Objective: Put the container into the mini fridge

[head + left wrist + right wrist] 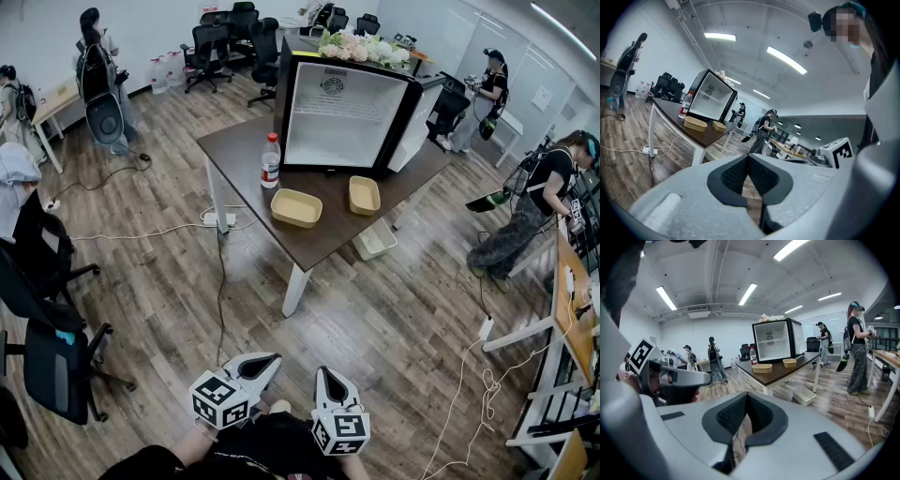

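Bright, even light comes from ceiling strip lamps; pictures are sharp, fisheye-bent, dark at the corners.

Bare wood floor lies before the table, crossed by a cable. Mini fridge stands open; water bottle beside its mouth, two containers before it

Round logo on mini fridge too small to read, bottle label illegible

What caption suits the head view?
Shut and empty, the left gripper and right gripper face a table bearing two containers, a bottle and an open mini fridge.
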The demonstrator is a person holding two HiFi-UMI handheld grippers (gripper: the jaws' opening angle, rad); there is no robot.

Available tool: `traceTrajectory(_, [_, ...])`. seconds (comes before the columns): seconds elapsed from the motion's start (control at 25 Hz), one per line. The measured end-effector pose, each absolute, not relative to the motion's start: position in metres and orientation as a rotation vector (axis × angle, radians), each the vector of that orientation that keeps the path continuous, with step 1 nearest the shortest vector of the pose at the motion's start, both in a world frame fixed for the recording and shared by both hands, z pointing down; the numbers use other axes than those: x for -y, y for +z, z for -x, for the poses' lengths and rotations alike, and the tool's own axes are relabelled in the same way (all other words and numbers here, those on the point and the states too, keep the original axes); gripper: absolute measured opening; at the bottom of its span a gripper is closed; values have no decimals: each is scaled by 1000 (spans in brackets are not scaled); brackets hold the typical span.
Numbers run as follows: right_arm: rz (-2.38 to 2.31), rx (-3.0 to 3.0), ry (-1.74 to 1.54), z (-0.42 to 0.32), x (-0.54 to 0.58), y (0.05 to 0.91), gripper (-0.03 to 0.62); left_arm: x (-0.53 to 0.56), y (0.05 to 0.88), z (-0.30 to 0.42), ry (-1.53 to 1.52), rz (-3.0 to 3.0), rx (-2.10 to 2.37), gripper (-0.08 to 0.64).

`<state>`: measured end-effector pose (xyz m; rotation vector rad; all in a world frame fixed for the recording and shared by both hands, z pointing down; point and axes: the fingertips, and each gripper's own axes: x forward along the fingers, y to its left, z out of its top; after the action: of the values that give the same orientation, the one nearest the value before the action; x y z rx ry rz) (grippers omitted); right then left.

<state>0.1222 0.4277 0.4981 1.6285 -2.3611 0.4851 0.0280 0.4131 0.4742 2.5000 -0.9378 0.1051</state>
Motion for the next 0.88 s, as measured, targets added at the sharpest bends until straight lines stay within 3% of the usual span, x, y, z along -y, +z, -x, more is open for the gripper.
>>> traceTrajectory(0.32, [-1661,2356,420,-76,-420,491,6,-415,475,1,112,-2557,843,8])
traceTrajectory(0.88, [-1847,2274,579,-23,-410,504,8,-393,487,72,138,-2556,749,8])
